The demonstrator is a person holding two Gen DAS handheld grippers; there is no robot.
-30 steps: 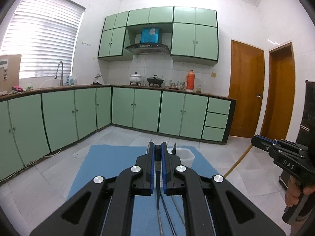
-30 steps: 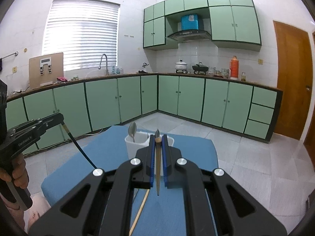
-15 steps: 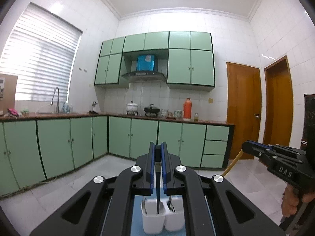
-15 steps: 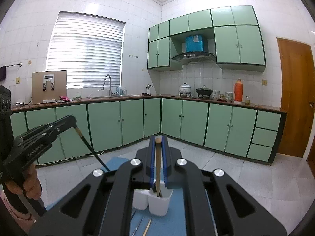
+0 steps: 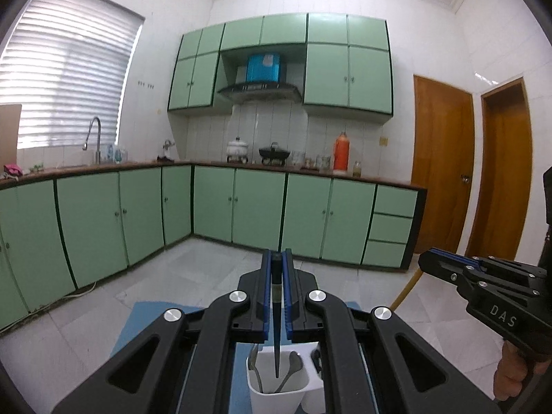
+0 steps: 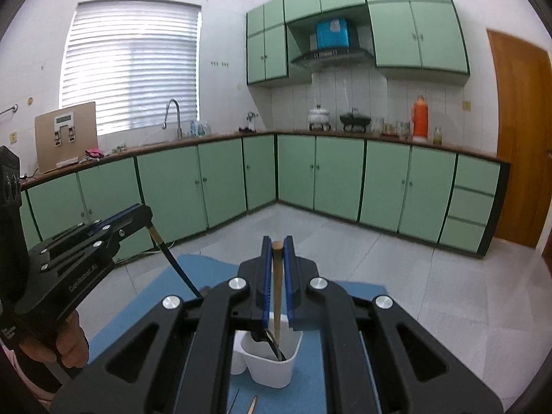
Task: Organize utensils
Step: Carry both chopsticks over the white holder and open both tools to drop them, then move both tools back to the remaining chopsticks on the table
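My left gripper (image 5: 276,255) is shut on a dark chopstick (image 5: 276,310), which hangs tip-down over the left compartment of a white two-part holder (image 5: 276,402); two metal spoons (image 5: 293,365) stand in that compartment. My right gripper (image 6: 277,241) is shut on a wooden chopstick (image 6: 277,293), its tip over the holder's (image 6: 272,374) other compartment, where dark utensils (image 6: 272,343) sit. Each view shows the other gripper at its side: the right gripper (image 5: 426,260) with its wooden chopstick (image 5: 407,289), the left gripper (image 6: 146,212) with its dark chopstick (image 6: 172,262).
The holder stands on a blue mat (image 6: 165,296) above a pale tiled floor. Loose utensils (image 6: 253,403) lie on the mat in front of the holder. A hand (image 6: 70,345) holds the left gripper's grip. Green cabinets (image 5: 255,207) and wooden doors (image 5: 441,179) are far behind.
Both grippers have travelled forward over the blue mat, each still shut on its chopstick. The holder, earlier ahead of the fingertips, now sits right beneath them.
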